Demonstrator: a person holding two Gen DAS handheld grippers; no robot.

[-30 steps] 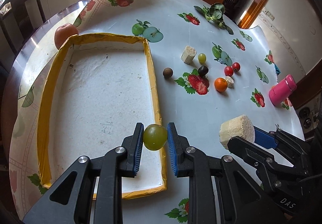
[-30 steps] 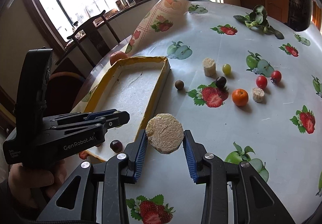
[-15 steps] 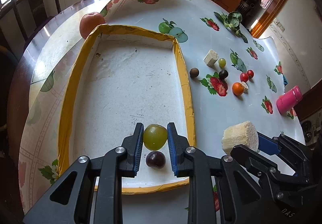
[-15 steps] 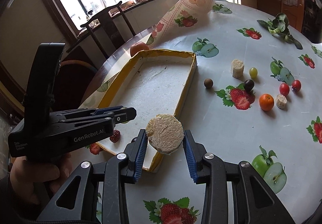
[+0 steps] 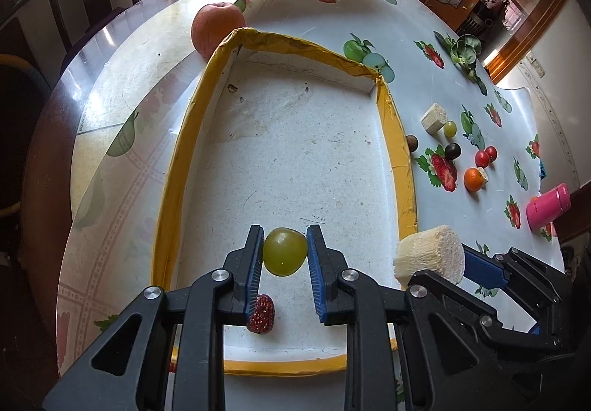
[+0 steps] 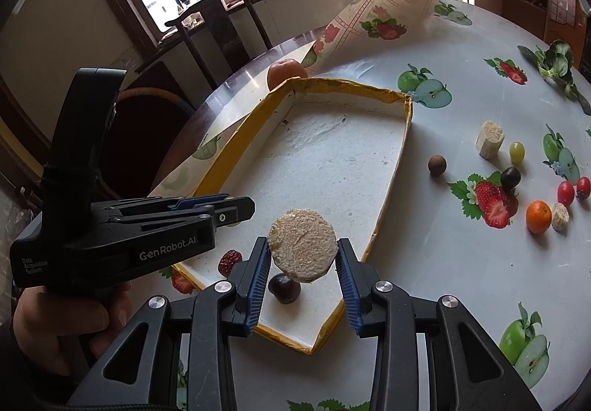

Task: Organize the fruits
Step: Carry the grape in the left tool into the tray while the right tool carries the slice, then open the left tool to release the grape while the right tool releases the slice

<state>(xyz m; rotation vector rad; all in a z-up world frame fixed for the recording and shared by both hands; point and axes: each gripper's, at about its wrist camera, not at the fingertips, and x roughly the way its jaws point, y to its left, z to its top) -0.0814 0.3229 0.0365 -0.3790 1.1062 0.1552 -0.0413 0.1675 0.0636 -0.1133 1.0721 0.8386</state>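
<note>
- While both tools hang over the shallow white foam tray with yellow-taped rim [image 5: 395, 137] [image 6: 236, 137], the left gripper [image 5: 284, 252] pinches a round green grape [image 5: 284, 251] between its blue-padded fingers [image 5: 255, 263], low at frame centre in the left wrist view, above the tray's near end.
- Right gripper [image 6: 302, 252]: clamped on a pale, rough-cut disc of sugarcane-like pith [image 6: 302, 249], lower centre of the right wrist view, above the tray's near corner; the same piece shows at lower right of the left wrist view [image 5: 430, 254].
- Left gripper, side-on at left of the right wrist view [image 6: 236, 209]; a person's hand [image 6: 62, 322] holds its grip at lower left.
- Dark purple round fruit [image 6: 283, 287]: on the tray floor, just under the held disc.
- Wrinkled red berry [image 5: 261, 313] [image 6: 229, 261]: on the tray floor near the front rim, beneath the left gripper's fingers.
- Large reddish apple [image 5: 218, 27] [image 6: 287, 73]: on the table behind the tray's far corner, touching or just beside it; I cannot tell which.
- Loose items on the fruit-print tablecloth [image 6: 461, 263], right of the tray and well apart from it: a cream pith block [image 6: 489, 142], a second green grape [image 6: 517, 151], a brown ball-shaped fruit [image 6: 437, 165], a black grape [image 6: 510, 177], two red cherry tomatoes [image 6: 566, 192], a small orange [image 6: 538, 216], a small pith chunk [image 6: 560, 216].
- Pink cylindrical bottle [image 5: 548, 206]: lying on its side at the right edge of the left wrist view.
- Leafy green sprig [image 6: 557, 65]: upper right of the right wrist view.
</note>
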